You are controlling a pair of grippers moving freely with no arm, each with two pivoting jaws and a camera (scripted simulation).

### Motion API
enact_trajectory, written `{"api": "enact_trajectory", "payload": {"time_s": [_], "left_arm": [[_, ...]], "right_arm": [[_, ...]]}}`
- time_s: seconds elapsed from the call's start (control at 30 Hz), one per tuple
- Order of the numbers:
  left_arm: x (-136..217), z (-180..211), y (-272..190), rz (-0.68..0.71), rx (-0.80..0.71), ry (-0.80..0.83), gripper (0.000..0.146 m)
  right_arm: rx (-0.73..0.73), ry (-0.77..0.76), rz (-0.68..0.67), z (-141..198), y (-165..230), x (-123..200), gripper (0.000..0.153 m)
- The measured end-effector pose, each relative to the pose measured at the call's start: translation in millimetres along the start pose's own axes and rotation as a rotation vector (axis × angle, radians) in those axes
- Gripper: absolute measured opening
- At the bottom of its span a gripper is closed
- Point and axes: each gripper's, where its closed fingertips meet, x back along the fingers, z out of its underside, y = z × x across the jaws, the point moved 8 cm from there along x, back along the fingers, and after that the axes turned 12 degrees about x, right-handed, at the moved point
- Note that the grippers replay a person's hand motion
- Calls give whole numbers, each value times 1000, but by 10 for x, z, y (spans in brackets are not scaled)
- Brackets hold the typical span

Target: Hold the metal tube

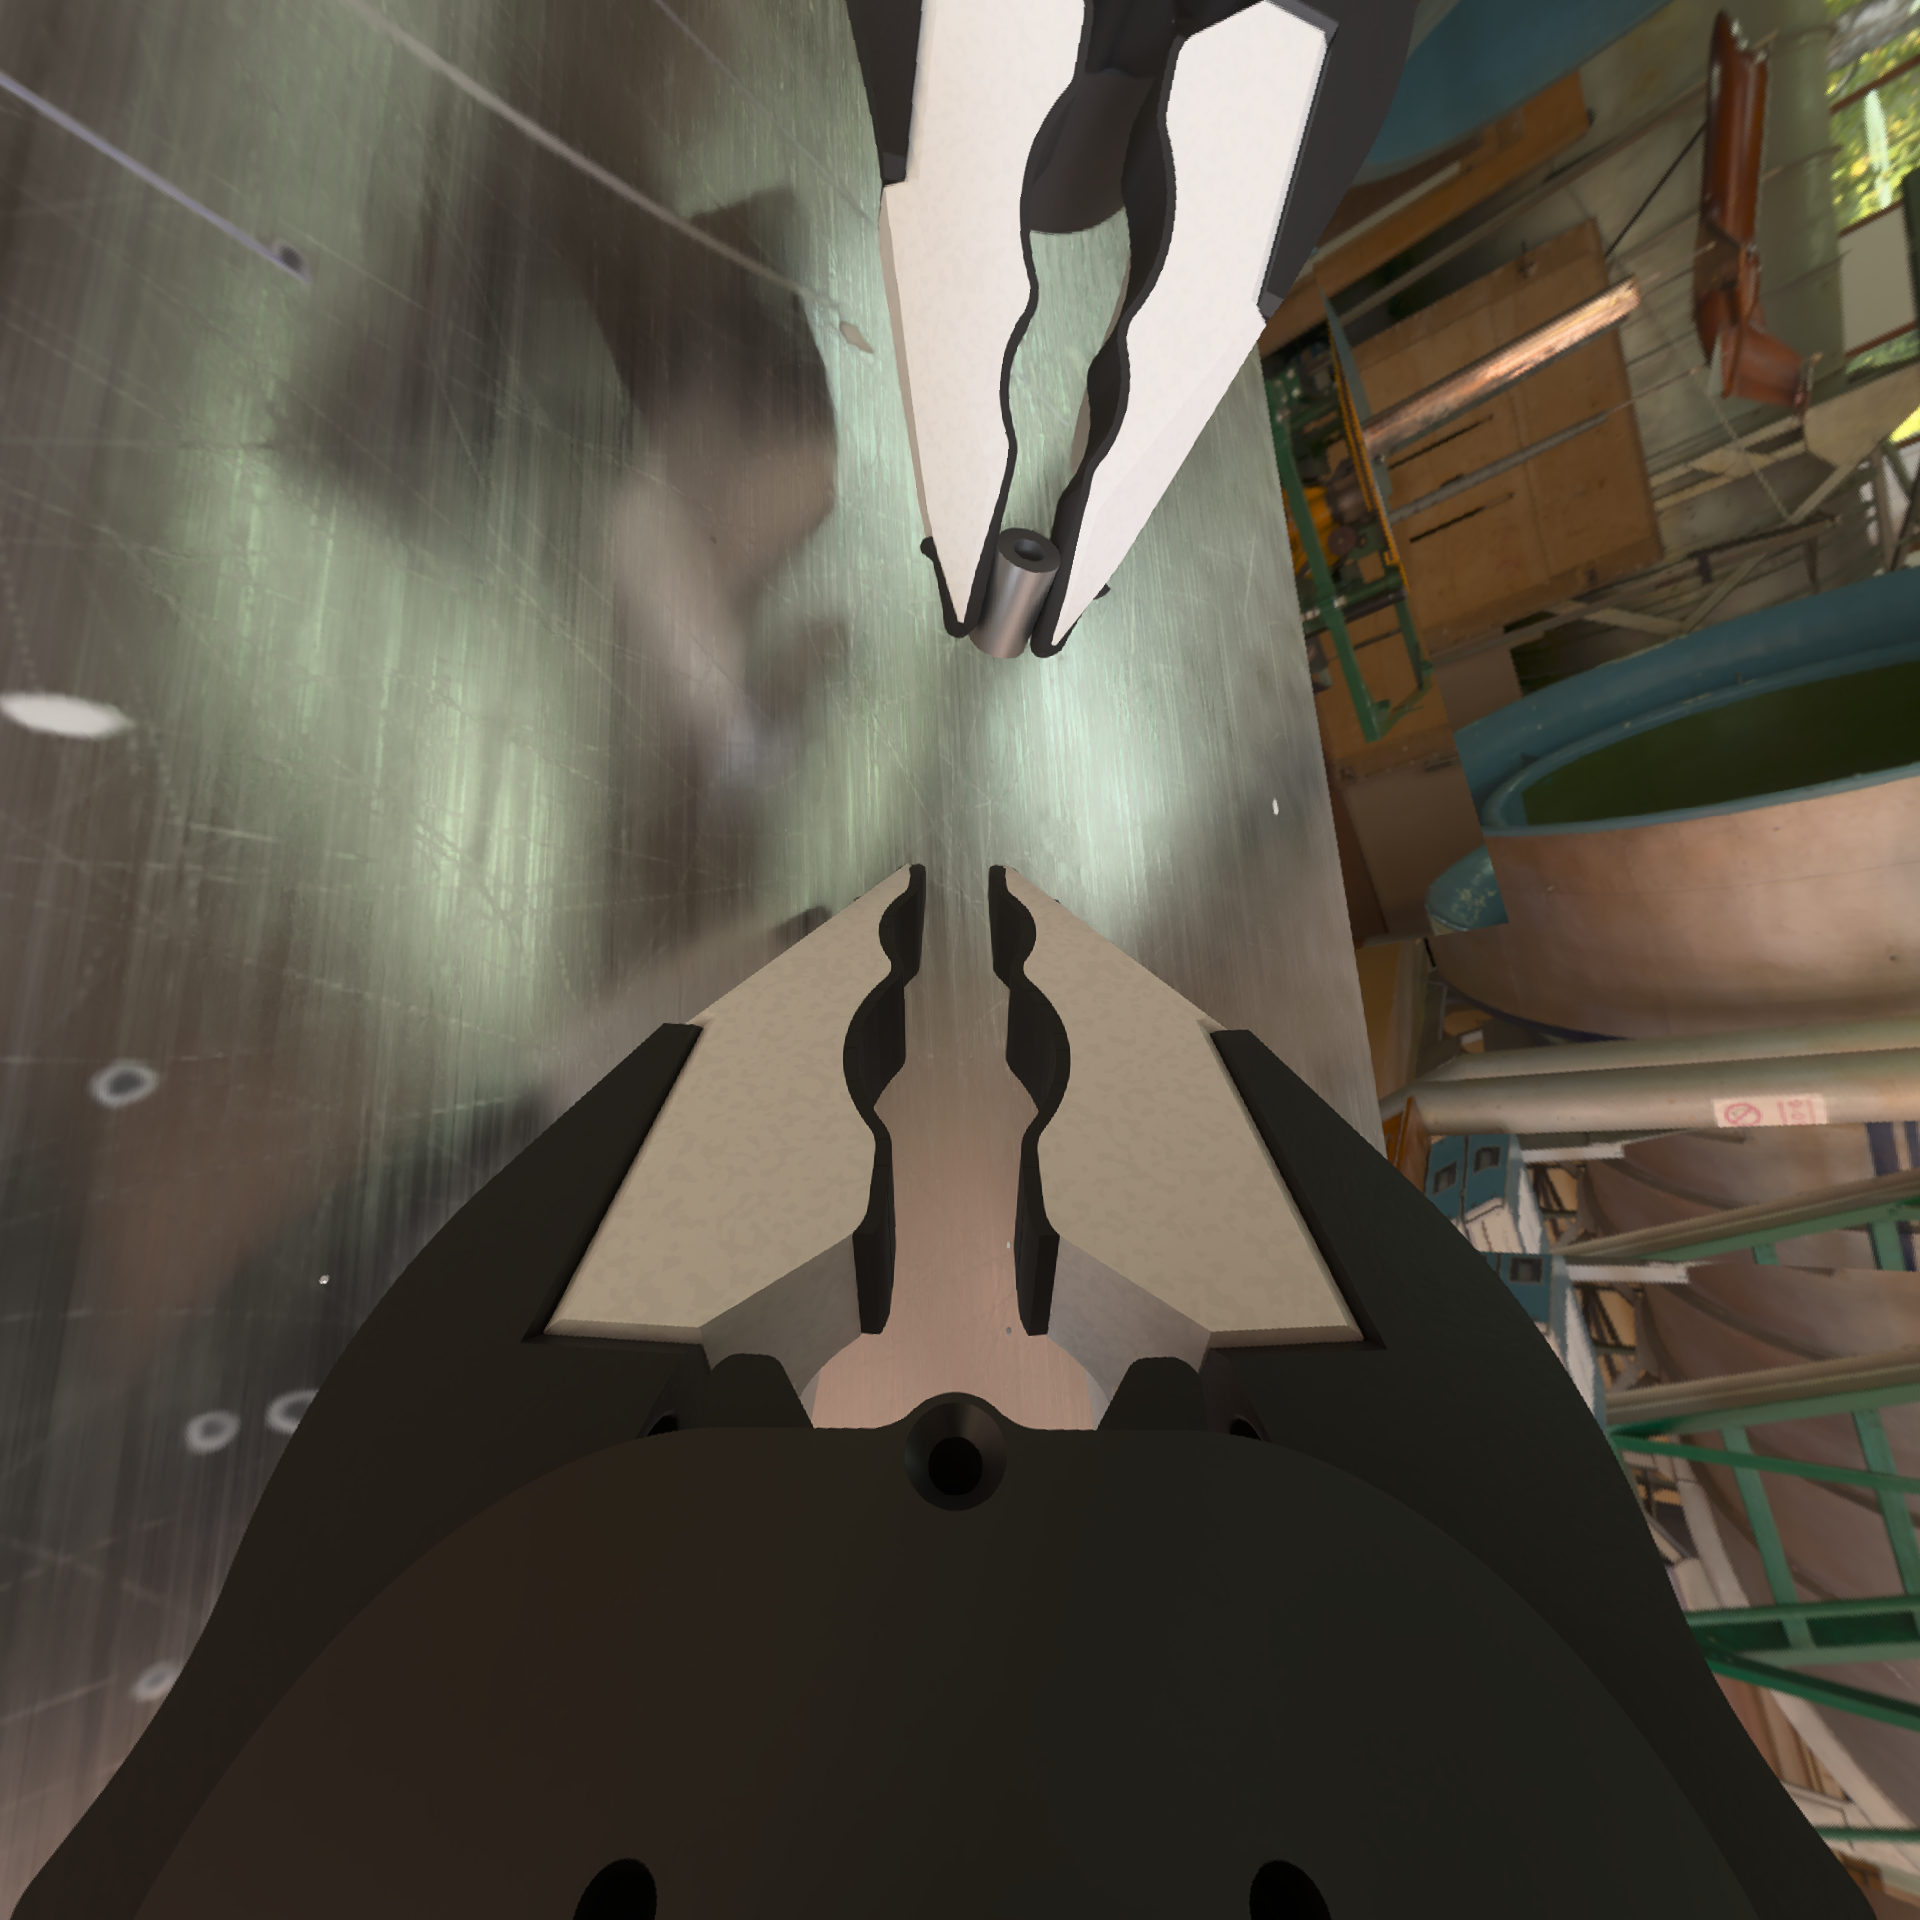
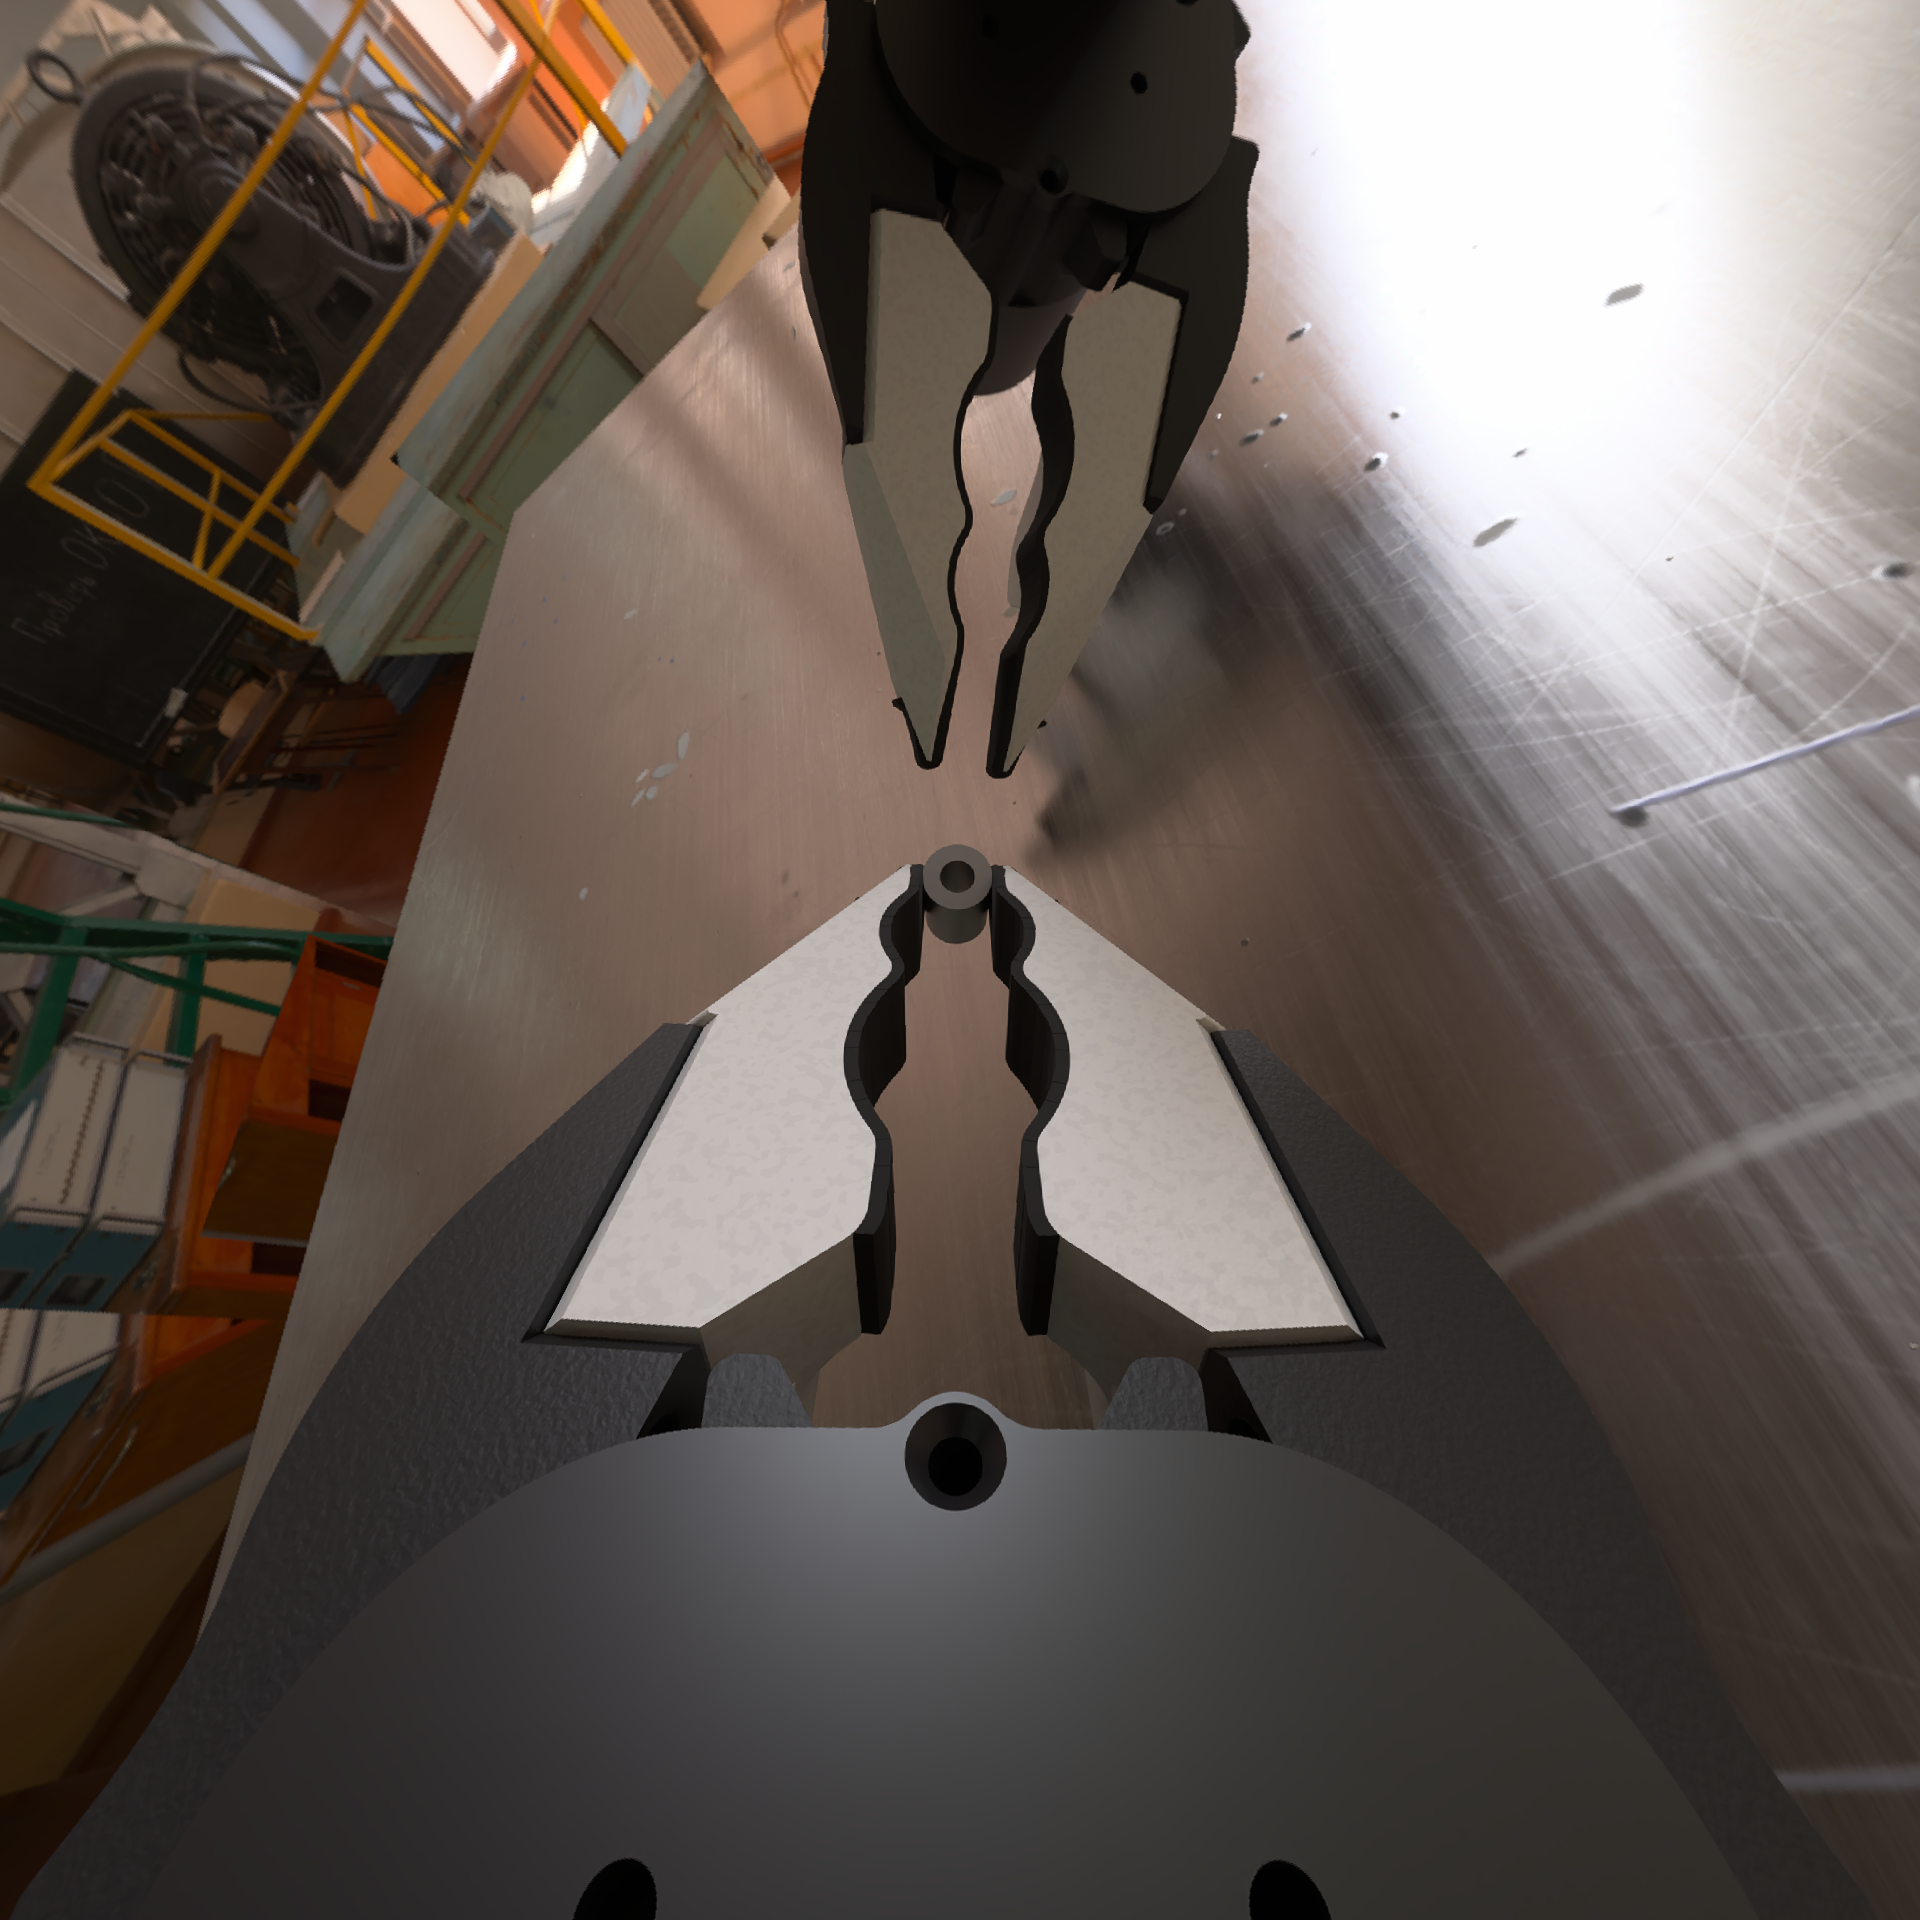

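Your right gripper already pinches the short grey metal tube at its fingertips, axis upright over the scratched steel table; your left gripper, jaws slightly parted and empty, faces it from nearby.

Left gripper: rounded dark brown-black body filling the lower frame, round screw recess at centre, two holes at the bottom edge. Fingers pale speckled beige wedges, black wavy inner pads. Right gripper: same shape, textured dark grey body, whiter speckled fingers, black scalloped pads.
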Motion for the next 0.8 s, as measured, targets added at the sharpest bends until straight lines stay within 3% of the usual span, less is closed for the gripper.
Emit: {"api": "enact_trajectory", "payload": {"time_s": [0.33, 0.8], "left_arm": [[-63, 30, -27, 28, 2, 47, 12], [-46, 8, -16, 59, 21, 27, 12]], "right_arm": [[10, 64, -3, 43, 17, -57, 12], [17, 41, -13, 23, 26, -84, 12]]}}
